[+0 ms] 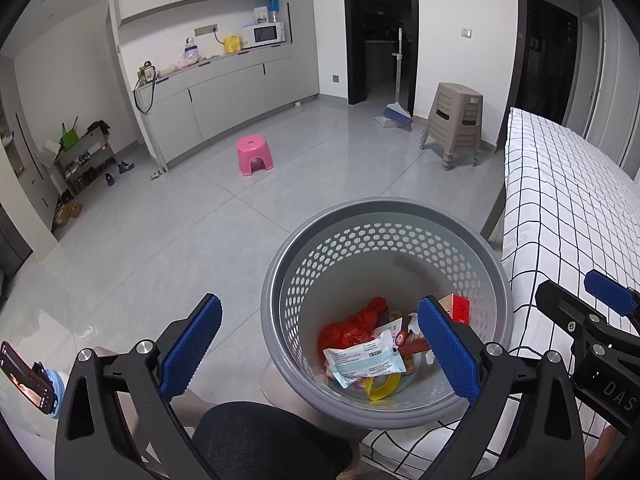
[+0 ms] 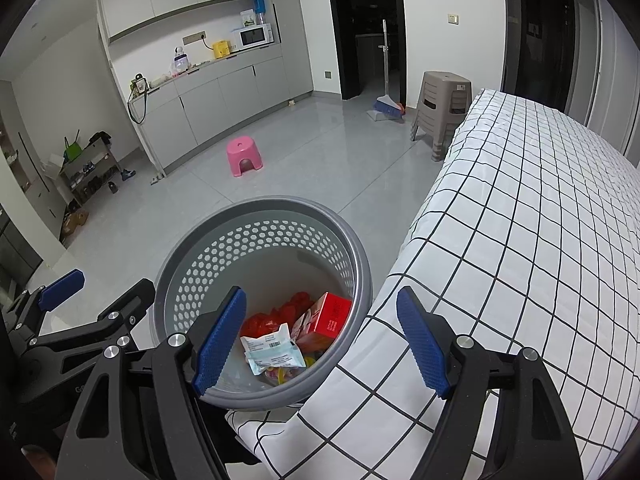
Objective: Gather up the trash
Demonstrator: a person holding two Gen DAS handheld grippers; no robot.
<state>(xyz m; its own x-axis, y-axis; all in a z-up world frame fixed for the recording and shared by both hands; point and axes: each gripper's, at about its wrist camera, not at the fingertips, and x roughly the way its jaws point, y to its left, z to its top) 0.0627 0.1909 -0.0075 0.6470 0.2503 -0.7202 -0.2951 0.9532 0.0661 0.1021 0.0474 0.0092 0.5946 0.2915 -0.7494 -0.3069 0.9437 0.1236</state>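
A grey perforated trash basket [image 1: 280,280] stands on the floor beside the bed; it also shows in the right wrist view [image 2: 180,256]. Inside lie a white-blue wrapper [image 1: 366,362], a red plastic bag [image 1: 350,326], a red box [image 2: 330,316] and a yellow ring [image 1: 384,388]. My left gripper [image 1: 320,352] is open and empty, above the basket's near rim. My right gripper [image 2: 320,344] is open and empty, over the basket's right edge and the bed.
A bed with a black-checked white sheet [image 2: 540,240] runs along the right. A pink stool [image 1: 255,156] and stacked tan stools [image 1: 456,124] stand on the grey tile floor. A broom [image 1: 396,112] leans by the dark doorway. A phone [image 1: 24,376] is at lower left.
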